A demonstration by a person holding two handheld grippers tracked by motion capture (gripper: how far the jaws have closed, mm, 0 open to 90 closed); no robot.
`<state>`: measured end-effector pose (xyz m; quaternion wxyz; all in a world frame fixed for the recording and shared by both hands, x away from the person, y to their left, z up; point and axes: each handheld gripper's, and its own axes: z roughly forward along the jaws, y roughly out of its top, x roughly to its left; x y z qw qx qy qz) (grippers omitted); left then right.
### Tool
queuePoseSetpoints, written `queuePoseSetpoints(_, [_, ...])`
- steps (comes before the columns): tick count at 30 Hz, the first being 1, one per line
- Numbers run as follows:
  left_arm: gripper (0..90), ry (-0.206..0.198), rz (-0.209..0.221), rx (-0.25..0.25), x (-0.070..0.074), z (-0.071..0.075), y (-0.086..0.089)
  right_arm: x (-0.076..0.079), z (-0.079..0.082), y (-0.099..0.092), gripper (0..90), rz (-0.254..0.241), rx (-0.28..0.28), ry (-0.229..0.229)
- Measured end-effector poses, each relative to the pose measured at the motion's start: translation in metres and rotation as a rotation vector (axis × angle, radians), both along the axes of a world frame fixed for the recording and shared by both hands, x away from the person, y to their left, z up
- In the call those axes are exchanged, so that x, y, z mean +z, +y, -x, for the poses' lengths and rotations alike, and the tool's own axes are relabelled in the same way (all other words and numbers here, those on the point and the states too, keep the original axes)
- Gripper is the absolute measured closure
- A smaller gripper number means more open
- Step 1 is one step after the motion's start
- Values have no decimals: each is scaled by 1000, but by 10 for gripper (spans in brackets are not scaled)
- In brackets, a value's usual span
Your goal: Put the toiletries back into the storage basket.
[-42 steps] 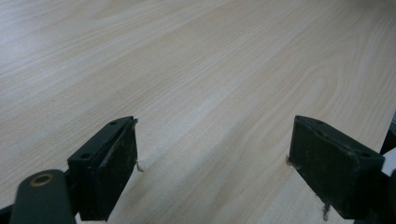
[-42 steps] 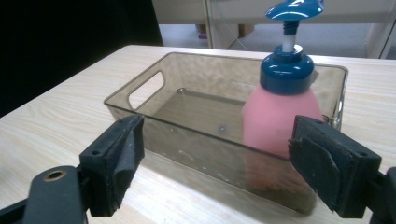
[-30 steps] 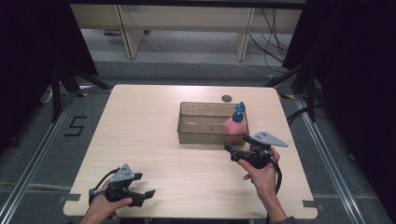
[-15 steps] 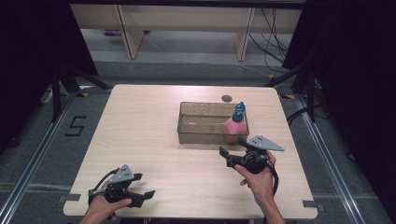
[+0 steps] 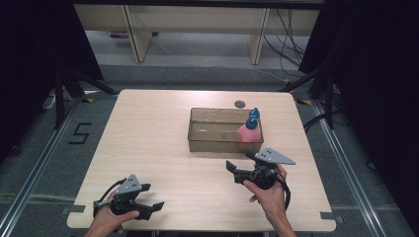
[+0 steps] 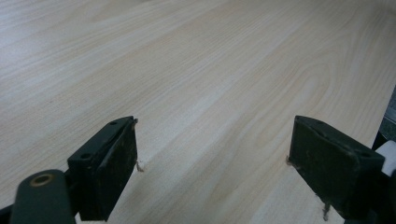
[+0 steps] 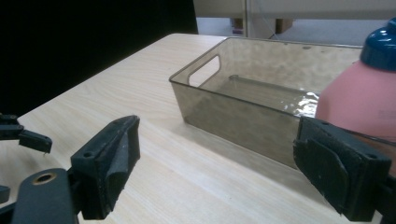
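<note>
Since a second ago the right gripper (image 5: 240,167) has pulled back from the pink bottle (image 5: 248,133) and come nearer to the person, and it now sits a little left of where it was, over the bare desk (image 5: 158,128) just in front of the clear brown box (image 5: 214,129). Its fingers (image 7: 112,158) are spread wide apart with nothing between them, and they were already empty in the earlier pictures. The bottle has not moved. It stands upright inside the box at the right end, with its blue cap (image 5: 253,118) on top, and in the right gripper view it (image 7: 359,98) rises behind the near wall of the box (image 7: 233,116) close to the right finger. The rest of the box is empty, and you can see a handle hole in its left end wall. The left gripper (image 5: 150,207) has stayed in the same place at the near left corner of the desk, held in the person's left hand (image 5: 106,222). In its own view its fingers (image 6: 109,168) are wide apart too, holding nothing, and low over the pale wood (image 6: 196,84). A small dark round thing (image 5: 239,103) lies on the desk just past the far side of the box, same as before.
</note>
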<state>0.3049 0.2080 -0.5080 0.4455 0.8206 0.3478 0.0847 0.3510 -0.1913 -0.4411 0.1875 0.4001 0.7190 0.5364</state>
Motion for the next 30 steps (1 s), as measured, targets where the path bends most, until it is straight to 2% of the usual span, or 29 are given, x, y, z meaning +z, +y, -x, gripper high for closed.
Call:
queuePoseSetpoints(1, [148,1,4,3,0,0,0,0,2,2,153,-14,5,25])
queuePoseSetpoints(5, [148,0,6,9,0,0,0,1,8,6,153,-32,17,58])
queuePoseSetpoints(6, [148,1,2,0,0,0,0,0,7,6,153,-24,29,35])
queuePoseSetpoints(8, [148,2,3,2,0,0,0,0,8,6,154,-2,28,33])
queuePoseSetpoints(9, [148,3,4,5,0,0,0,0,10,7,153,-25,30,39])
queuePoseSetpoints(12, [148,2,13,14,0,1,-1,0,11,8,154,-20,44,45])
queuePoseSetpoints(13, [148,2,13,13,0,1,-1,0,12,8,154,-6,38,32])
queuePoseSetpoints(14, [148,3,13,13,0,1,-1,0,13,10,153,-18,51,47])
queuePoseSetpoints(16, [148,1,11,12,0,1,-1,-1,15,10,154,-22,48,29])
queuePoseSetpoints(17, [148,1,11,12,0,1,-1,-2,15,11,154,-29,61,37])
queuePoseSetpoints(20, [148,1,12,12,0,1,-1,-2,17,11,154,-14,59,34])
queuePoseSetpoints(21, [148,-3,-14,4,1,0,1,-4,19,12,154,-33,67,53])
queuePoseSetpoints(22, [148,-3,-14,4,1,0,1,-4,19,12,154,-33,67,53])
queuePoseSetpoints(23, [148,0,12,14,0,1,-1,-5,20,12,154,-20,70,49])
queuePoseSetpoints(24, [148,-3,-9,6,1,1,0,-5,21,12,154,-25,76,42])
queuePoseSetpoints(25, [148,-3,16,10,0,1,-1,-5,22,12,154,-10,70,38])
queuePoseSetpoints(26, [148,-3,14,9,0,1,-1,-7,23,13,154,-10,67,35])
queuePoseSetpoints(27, [148,-3,14,9,0,1,-1,-7,24,14,154,-29,79,50])
queuePoseSetpoints(30, [148,0,10,7,1,1,-1,-8,27,14,154,-14,76,46])
